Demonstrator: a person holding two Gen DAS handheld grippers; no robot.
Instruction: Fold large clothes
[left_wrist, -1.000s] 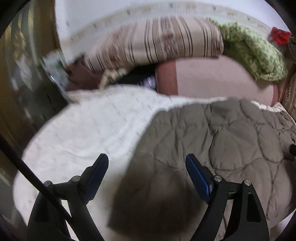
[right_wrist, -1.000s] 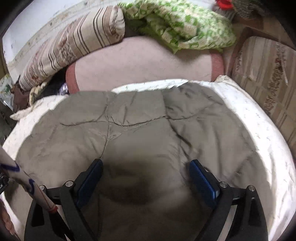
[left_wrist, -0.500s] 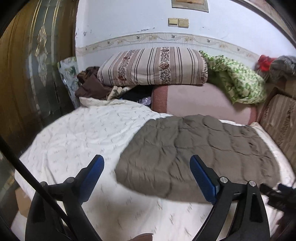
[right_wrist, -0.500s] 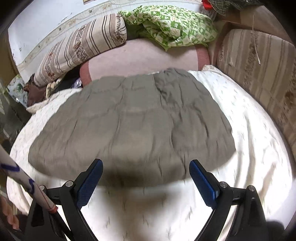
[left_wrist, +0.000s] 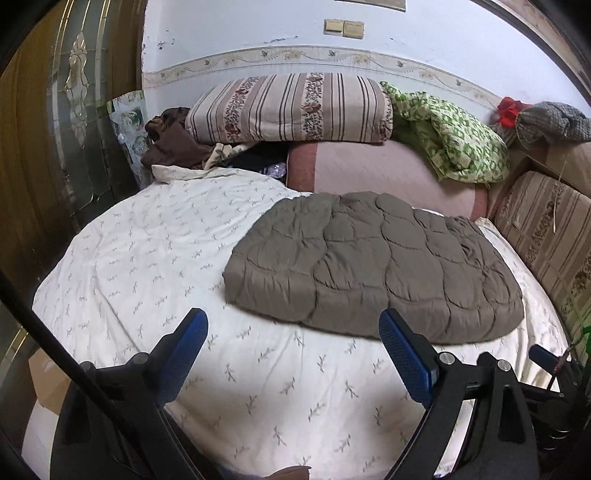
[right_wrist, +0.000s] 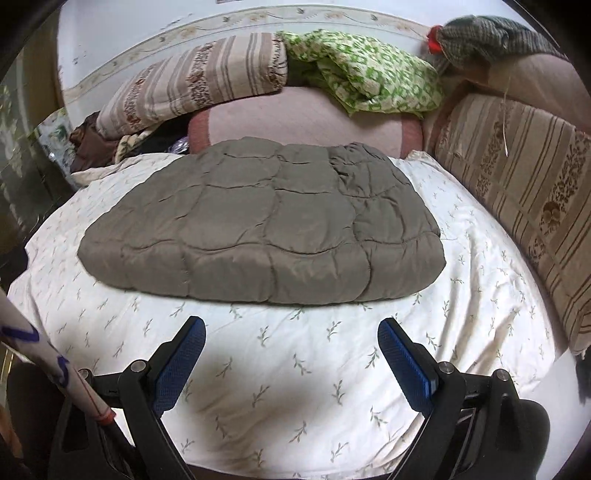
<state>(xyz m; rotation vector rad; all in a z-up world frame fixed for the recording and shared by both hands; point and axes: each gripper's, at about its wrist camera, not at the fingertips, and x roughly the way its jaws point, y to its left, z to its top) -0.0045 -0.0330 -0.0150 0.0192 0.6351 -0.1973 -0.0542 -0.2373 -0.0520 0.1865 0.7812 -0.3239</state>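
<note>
On the left, my left gripper (left_wrist: 293, 350) is released, its jaws having just been opening, and there is nothing between them, only the white sheet (left_wrist: 147, 258) below. In the middle the grey-brown quilted garment (right_wrist: 266, 225) lies folded flat on the sheet, well apart from both grippers. My right gripper (right_wrist: 291, 350) is also released and empty.

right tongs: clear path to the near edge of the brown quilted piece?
Probably yes. The right tongs are open and empty, and only bare bedsheet lies between them and the near edge of the brown quilted piece. Nothing sits on it.
</note>
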